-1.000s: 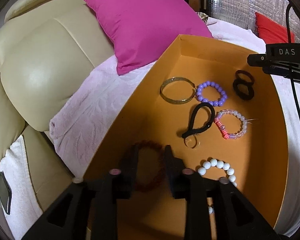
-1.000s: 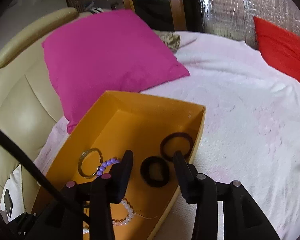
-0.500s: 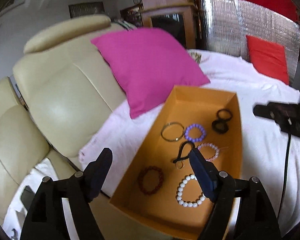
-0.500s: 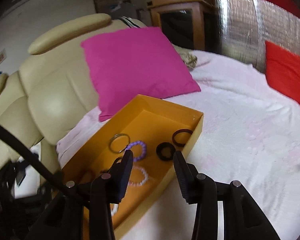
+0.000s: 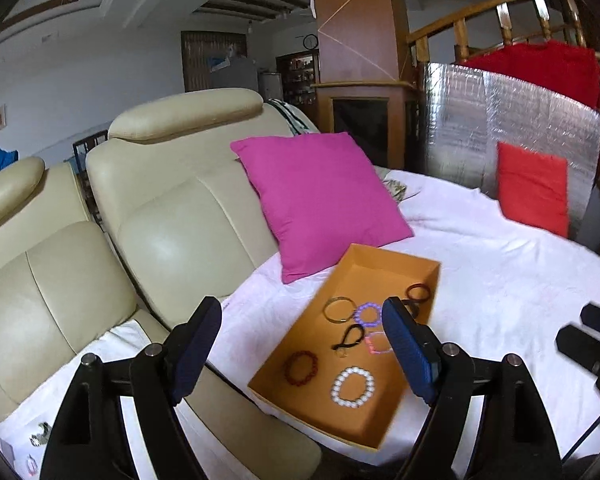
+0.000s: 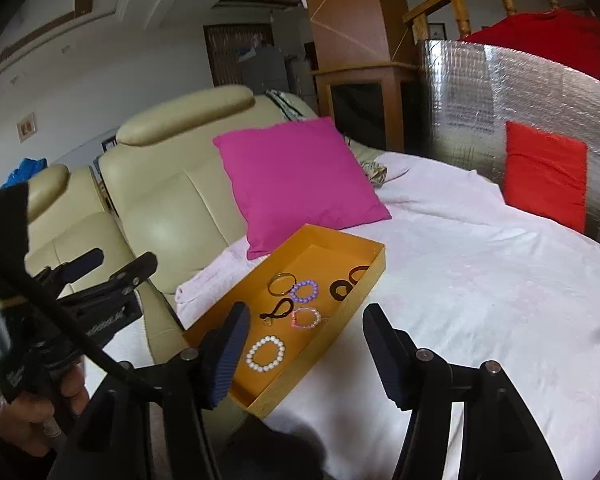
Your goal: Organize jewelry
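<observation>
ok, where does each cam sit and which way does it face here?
Left wrist: on the left gripper, looking forward and down at the orange tray; its open fingers frame the view, right gripper's tip at right.
Right wrist: on the right gripper, same aim from further right; open fingers, plus left gripper and hand.
Shared: tray, white bead bracelet, pink pillow.

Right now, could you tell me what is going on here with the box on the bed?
A person holds a two-finger gripper in each hand above the orange box on the white-covered bed. Bracelets and hair ties lie spread inside it, among them a white bead bracelet, a purple one and a gold bangle. The left gripper and right gripper are open and empty, their jaws having just been opening.
</observation>
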Motion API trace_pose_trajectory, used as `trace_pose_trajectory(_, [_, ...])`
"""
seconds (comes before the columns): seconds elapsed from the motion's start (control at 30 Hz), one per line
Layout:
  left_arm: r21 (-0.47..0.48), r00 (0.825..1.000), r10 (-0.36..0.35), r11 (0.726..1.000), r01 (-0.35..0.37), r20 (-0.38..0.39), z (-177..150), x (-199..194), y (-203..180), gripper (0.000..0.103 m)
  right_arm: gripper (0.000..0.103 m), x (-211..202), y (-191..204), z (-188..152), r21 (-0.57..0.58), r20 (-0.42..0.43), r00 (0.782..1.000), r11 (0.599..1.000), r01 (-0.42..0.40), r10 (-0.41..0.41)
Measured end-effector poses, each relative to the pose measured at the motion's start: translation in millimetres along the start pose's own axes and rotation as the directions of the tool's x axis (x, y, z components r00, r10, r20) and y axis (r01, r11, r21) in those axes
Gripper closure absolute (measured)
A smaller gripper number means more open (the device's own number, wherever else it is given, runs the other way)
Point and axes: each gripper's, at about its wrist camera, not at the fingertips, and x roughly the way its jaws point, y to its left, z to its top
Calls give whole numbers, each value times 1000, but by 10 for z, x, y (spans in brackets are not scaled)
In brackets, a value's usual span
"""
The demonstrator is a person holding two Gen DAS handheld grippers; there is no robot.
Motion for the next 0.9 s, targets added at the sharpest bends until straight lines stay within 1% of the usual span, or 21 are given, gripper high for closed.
trace_pose_trajectory(0.13, [11,999,4,1000,-5,35,44,-238,-30,20,40,-253,103,-81,-2,22,999,999,37,-37])
trace_pose_trajectory(0.23, [51,997,26,998,-30,75,73,-421,-72,20,40,-391,148,-123,10,31,998,998,63,-63])
trace_pose_trajectory(0.33, [59,995,20,998,-25,94,89,-562,-77,20,40,-499,218,-158,7,53,995,996,84,-85])
trace_pose_trajectory(0.43, [47,995,17,999,-21,98,99,-618,-47,20,39,-574,290,-181,4,67,994,996,88,-88])
trace_pose_trajectory(0.6, [33,992,38,999,-43,118,110,-683,13,12,39,-640,364,-195,-4,87,991,995,102,-101])
trace_pose_trajectory(0.7, [34,991,46,998,-51,123,107,-689,11,11,39,-656,381,-182,-2,94,990,995,104,-104])
trace_pose_trajectory(0.9, [38,993,47,998,-52,107,103,-654,21,11,39,-621,391,-168,1,91,991,995,102,-102])
